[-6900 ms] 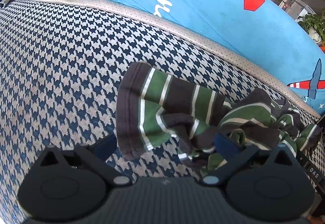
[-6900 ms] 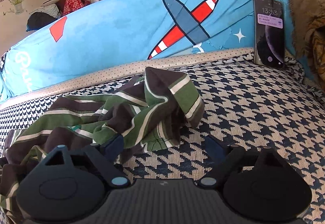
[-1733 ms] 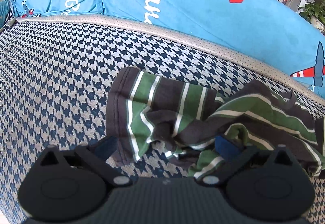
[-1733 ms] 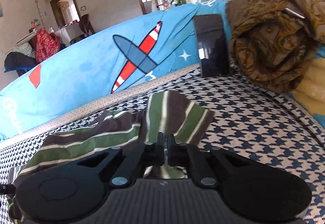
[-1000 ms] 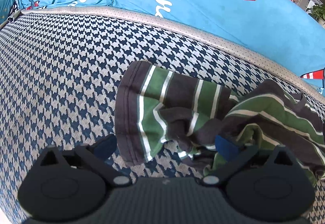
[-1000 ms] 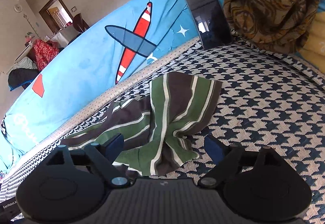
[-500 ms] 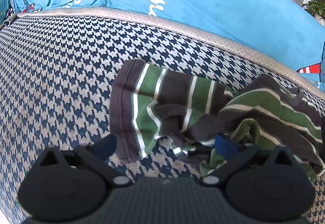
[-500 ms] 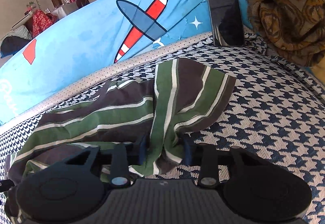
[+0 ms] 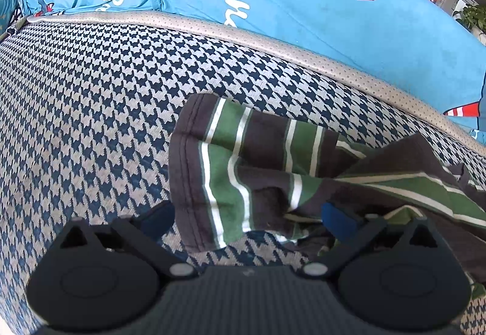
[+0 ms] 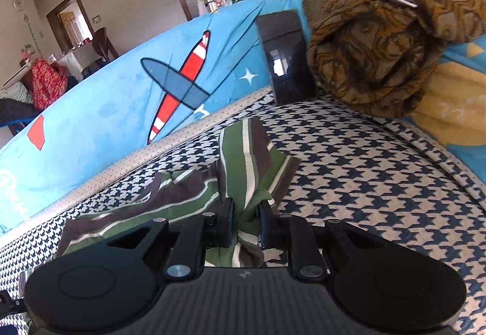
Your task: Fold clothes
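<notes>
The houndstooth seat cushion [image 9: 91, 110] is the largest surface; in the left wrist view it fills the frame from 7 o'clock up to 1 o'clock. Behind it, from 10 o'clock to 3 o'clock, stands the blue printed backrest cover [image 9: 303, 16], edged by a grey dotted piping strip [image 9: 273, 45]. In the right wrist view the same cover carries a red and blue airplane print [image 10: 179, 86] at about 10 o'clock.

A brown patterned fabric bundle [image 10: 382, 40] occupies the 1 to 2 o'clock sector of the right wrist view. A dark phone [image 10: 285, 58] leans upright against the backrest at 12 o'clock, just beside the bundle.

The striped shirt [image 9: 243, 171], in green, brown and white, lies crumpled on the cushion. In the left wrist view it extends from centre frame toward 4 o'clock, with one sleeve spread flat toward 9 o'clock.

The left gripper [image 9: 247, 218] hovers low over the shirt with its jaws wide apart. The hemmed sleeve edge lies between the fingers; neither pad presses on it.

The right gripper [image 10: 245, 221] has its jaws closing. A bunched fold of the striped shirt [image 10: 246, 162] sits between the pads, which are narrow and pinch the cloth; the fold rises from the grip toward 12 o'clock.
</notes>
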The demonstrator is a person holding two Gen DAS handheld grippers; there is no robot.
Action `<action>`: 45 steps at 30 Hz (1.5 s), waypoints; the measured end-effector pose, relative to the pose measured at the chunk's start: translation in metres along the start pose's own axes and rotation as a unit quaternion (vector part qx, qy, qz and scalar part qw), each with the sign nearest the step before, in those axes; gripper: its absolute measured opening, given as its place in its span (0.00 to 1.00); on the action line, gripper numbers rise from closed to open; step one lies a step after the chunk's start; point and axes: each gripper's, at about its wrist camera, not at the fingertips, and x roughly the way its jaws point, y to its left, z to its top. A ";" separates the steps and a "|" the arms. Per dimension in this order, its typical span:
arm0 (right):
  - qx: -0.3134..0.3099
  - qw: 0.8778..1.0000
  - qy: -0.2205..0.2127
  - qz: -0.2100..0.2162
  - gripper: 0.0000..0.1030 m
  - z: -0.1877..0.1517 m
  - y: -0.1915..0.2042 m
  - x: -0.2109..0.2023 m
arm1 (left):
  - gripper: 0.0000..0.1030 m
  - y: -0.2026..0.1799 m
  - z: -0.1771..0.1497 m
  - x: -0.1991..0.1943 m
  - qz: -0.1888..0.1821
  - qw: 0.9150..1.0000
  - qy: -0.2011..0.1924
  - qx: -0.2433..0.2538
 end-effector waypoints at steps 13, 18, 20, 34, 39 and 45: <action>0.049 0.995 0.022 0.085 0.47 -0.007 -0.014 -0.028 | 1.00 0.012 0.005 0.003 0.000 1.000 0.000 -0.022; 0.000 0.980 0.092 0.175 0.58 -0.029 0.028 -0.013 | 1.00 0.020 0.008 0.016 -0.021 0.998 0.020 -0.052; -0.032 0.976 0.104 0.191 0.64 -0.039 0.046 -0.012 | 1.00 0.024 0.009 0.021 -0.028 0.997 0.026 -0.065; -0.100 0.961 0.140 0.214 0.72 -0.068 0.099 -0.002 | 1.00 0.035 0.040 0.051 -0.052 0.996 0.021 -0.064; -0.101 0.960 0.149 0.212 0.73 -0.071 0.104 0.001 | 1.00 0.013 0.063 0.069 -0.047 0.998 0.014 -0.028; -0.103 0.961 0.152 0.208 0.73 -0.073 0.107 0.003 | 1.00 -0.004 0.068 0.077 -0.022 1.000 -0.004 0.001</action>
